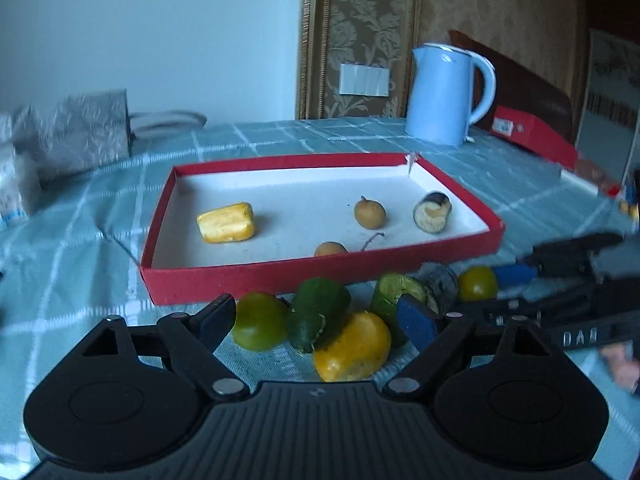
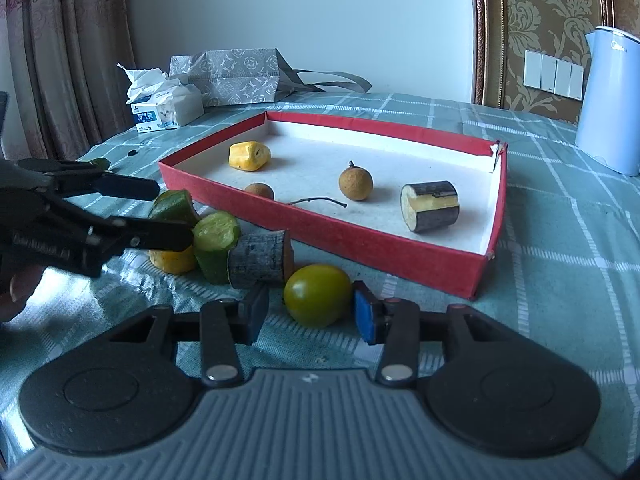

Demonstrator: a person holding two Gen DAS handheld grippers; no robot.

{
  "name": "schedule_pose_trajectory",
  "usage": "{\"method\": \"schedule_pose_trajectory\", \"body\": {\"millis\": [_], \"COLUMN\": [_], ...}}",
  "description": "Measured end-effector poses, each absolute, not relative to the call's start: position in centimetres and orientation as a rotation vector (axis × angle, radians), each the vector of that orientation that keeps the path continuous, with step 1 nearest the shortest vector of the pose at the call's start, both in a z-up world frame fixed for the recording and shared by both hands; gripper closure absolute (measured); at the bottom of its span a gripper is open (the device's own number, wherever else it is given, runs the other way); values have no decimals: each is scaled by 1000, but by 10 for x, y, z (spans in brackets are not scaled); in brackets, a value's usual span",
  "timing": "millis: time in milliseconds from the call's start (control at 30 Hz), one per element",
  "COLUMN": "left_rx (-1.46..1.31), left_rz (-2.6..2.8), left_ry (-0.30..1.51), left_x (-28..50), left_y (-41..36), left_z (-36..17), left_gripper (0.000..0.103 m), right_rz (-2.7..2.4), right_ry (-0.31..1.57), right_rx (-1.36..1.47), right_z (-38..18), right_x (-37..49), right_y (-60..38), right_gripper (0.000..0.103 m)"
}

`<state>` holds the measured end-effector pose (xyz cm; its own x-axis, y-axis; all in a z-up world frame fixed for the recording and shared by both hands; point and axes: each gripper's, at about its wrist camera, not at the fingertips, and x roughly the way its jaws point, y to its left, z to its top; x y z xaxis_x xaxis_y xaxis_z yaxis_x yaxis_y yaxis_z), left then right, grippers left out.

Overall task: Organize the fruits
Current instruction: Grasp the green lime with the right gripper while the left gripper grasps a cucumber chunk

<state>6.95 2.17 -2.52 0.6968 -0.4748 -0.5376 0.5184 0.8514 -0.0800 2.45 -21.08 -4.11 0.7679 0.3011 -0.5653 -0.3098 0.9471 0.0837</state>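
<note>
Right gripper jaws part-open, straddling green tomato, pads not touching; centre fruit, close gently. Left gripper wide, empty.

This is a room in a home, with the look of a living or dining room. The counter wears a teal checked cloth and carries everyday household things: a pale blue electric kettle, a pack of tissues with a kitten printed on it, and a silver patterned gift bag. Behind it stand a plain white wall, a gold damask wall panel bearing a row of white light switches, and heavy patterned curtains at the left.
</note>
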Motion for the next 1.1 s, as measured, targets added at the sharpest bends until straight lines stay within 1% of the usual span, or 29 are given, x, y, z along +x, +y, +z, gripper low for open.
{"method": "schedule_pose_trajectory", "body": {"millis": [67, 133, 267, 367, 433, 533, 933, 1067, 1100], "left_rx": [43, 34, -11, 30, 47, 31, 156, 139, 126], "left_rz": [-545, -516, -492, -438, -405, -441, -480, -477, -462], "left_ry": [588, 597, 620, 610, 599, 586, 500, 518, 527], "left_x": [73, 77, 83, 80, 77, 70, 48, 55, 58], "left_y": [29, 34, 49, 51, 55, 59, 25, 20, 19], "left_z": [-27, -29, -32, -32, -32, -28, -25, -25, -25], "left_gripper": [16, 22, 24, 32, 35, 35, 35, 41, 45], "right_rz": [331, 332, 334, 334, 334, 334, 335, 336, 337], "right_ry": [611, 611, 611, 612, 611, 611, 611, 612, 612], "right_rx": [-15, -14, -19, -18, -19, -21, -17, -19, -22], "right_z": [-41, -41, -41, -41, -41, -42, -42, -42, -42], "right_x": [24, 25, 24, 24, 25, 25, 25, 26, 25], "right_y": [-211, -211, -210, -211, -211, -212, -211, -210, -210], "right_gripper": [60, 60, 59, 59, 59, 59, 58, 56, 56]}}
